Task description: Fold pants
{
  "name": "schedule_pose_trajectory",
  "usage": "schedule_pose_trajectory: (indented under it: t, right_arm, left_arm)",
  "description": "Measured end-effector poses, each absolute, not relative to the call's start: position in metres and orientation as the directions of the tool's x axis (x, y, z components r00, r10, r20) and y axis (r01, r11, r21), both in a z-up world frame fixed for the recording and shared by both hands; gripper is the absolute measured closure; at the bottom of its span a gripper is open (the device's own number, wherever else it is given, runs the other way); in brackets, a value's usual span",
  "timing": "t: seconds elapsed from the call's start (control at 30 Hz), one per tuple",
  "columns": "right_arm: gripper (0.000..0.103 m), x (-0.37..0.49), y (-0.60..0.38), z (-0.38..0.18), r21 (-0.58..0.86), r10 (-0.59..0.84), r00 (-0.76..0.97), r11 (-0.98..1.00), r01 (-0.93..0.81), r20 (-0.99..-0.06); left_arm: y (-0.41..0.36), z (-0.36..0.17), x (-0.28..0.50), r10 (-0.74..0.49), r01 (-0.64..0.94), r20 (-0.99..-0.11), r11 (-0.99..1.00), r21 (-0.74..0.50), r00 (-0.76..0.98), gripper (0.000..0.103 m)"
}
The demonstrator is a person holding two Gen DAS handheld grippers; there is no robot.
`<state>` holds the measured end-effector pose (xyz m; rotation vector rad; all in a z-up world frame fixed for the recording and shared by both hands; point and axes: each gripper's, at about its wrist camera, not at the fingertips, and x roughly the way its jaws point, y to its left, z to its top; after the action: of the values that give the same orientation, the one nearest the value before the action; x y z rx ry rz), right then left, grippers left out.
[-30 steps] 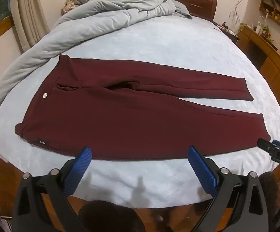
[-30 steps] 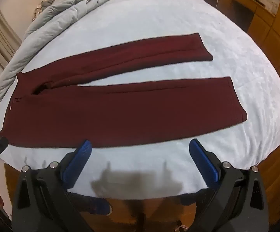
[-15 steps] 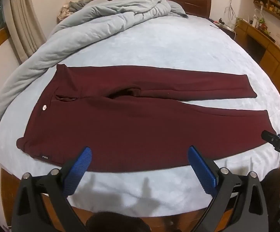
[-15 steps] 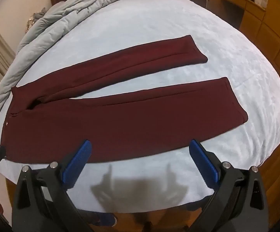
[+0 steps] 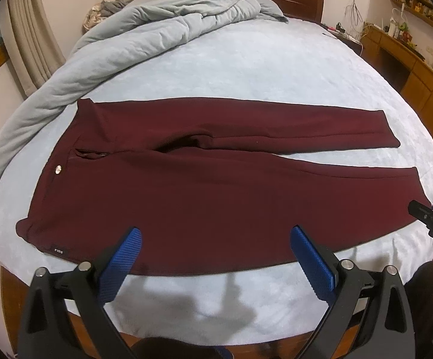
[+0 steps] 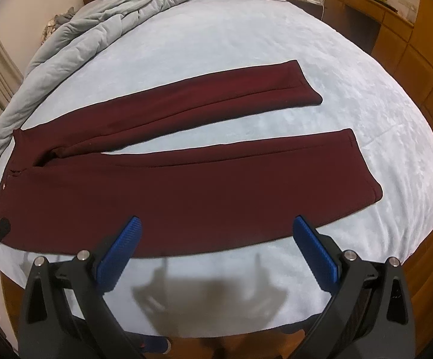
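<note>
While maroon pants (image 5: 216, 185) lie flat on bed (image 5: 246, 68), left gripper (image 5: 215, 236) fingers wide, right gripper (image 6: 216, 224) fingers wide.

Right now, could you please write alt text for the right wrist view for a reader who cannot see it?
A pair of dark maroon fabric pants lies flat on a pale blue bed sheet, waistband left, its two legs spread apart toward the right. The open right gripper hovers at the near edge, holding nothing. A rumpled grey quilt lies behind.
</note>
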<state>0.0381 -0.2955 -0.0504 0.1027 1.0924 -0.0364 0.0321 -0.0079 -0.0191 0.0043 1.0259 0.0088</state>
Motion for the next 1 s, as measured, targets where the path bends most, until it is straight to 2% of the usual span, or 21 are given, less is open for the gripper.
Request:
schedule_pose_trajectory:
  t: [1.0]
  right_arm:
    - [0.003,0.0355,-0.2927,-0.0492,0.075,0.031,0.485,0.995,0.072,-0.874]
  left_arm:
    - [-0.0107,-0.0237,0.0356,0.01,-0.004,-0.856,1.0,0.01,0.516,0.004]
